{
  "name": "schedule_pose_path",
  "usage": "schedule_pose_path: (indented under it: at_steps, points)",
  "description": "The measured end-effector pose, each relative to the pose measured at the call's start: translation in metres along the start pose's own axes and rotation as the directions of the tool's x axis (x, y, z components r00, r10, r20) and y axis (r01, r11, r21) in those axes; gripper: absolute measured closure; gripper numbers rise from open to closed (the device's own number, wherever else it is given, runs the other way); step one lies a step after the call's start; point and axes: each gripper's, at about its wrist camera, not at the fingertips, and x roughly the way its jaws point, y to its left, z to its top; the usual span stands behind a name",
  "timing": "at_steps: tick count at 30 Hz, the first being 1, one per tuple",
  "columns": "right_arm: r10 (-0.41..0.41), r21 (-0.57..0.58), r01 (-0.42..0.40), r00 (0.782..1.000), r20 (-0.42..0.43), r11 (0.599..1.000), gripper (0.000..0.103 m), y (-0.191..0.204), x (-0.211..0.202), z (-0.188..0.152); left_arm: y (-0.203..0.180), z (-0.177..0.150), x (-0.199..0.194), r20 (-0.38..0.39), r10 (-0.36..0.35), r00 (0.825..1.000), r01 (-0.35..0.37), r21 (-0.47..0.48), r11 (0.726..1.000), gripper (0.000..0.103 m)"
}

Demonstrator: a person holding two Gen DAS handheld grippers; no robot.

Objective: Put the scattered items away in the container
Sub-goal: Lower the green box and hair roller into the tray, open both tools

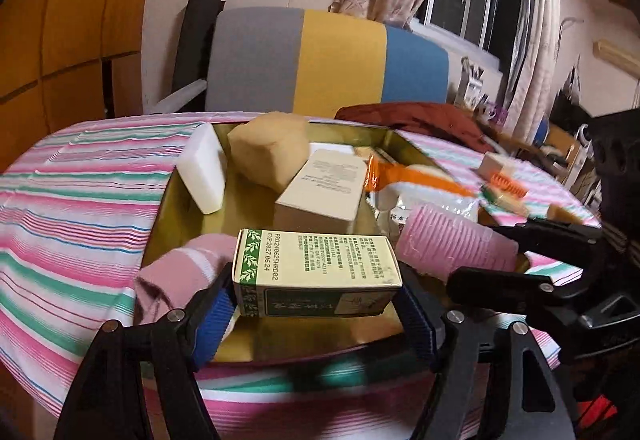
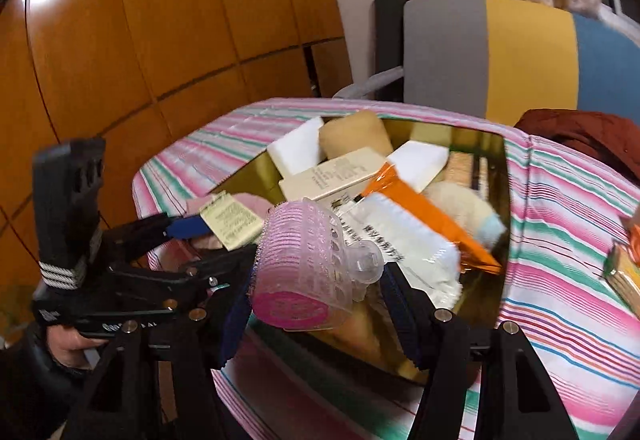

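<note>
My left gripper (image 1: 316,304) has its blue ribbed jaws closed on the ends of a cream cardboard box with green leaf trim (image 1: 316,272), held just above the near edge of the gold metal tin (image 1: 184,232). On its top face I can read "FR0240625HRD02" and "EXP:2027.06.24"; the Chinese print beside it is too small for me to make out.

My right gripper (image 2: 316,304) holds a pink ribbed plastic hair roller with a clear clip (image 2: 308,264) between its jaws, over the same tin's (image 2: 502,199) near corner.

Outward from there, the tin holds a white sponge block (image 1: 202,175) leaning on its left wall, a tan rounded lump (image 1: 270,149), a pale beige carton (image 1: 324,183) with unreadable fine print, and an orange-and-white foil sachet (image 2: 404,228) with blurred black Chinese characters. A pink sock (image 1: 176,276) hangs over the tin's near left rim.

Only the left wrist view shows a small orange comb (image 1: 508,185) and a green-edged scouring sponge (image 1: 506,199) lying on the striped pink, green and white tablecloth (image 1: 68,224) of the table, right of the tin. Only the right wrist view shows a second white block (image 2: 418,163) and a cream-and-blue fluffy item (image 2: 468,211) deeper inside the tin.
</note>
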Motion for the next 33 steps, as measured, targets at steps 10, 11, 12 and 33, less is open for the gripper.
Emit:
schedule_pose_path:
  at_steps: [10,11,12,33]
  points:
    - [-0.043,0.052,0.045,0.999,-0.034,0.998,0.031,-0.016,0.01,-0.009,0.004,0.001,0.007,-0.008,-0.01,1.0,0.01,0.038,0.999,0.022]
    - [-0.046,0.057,0.048,0.998,-0.032,0.997,0.03,-0.017,0.009,-0.01,0.004,0.0,0.005,-0.005,-0.029,1.0,0.029,0.029,0.999,0.02]
    - [-0.046,0.062,0.048,0.998,-0.03,0.997,0.029,-0.017,0.008,-0.01,0.005,0.0,0.0,0.007,-0.058,0.998,0.058,0.011,0.998,0.02]
    - [0.033,0.08,-0.032,0.999,-0.01,0.996,0.057,-0.01,0.007,-0.012,-0.007,-0.007,-0.018,0.049,-0.071,0.996,0.072,-0.028,0.997,0.019]
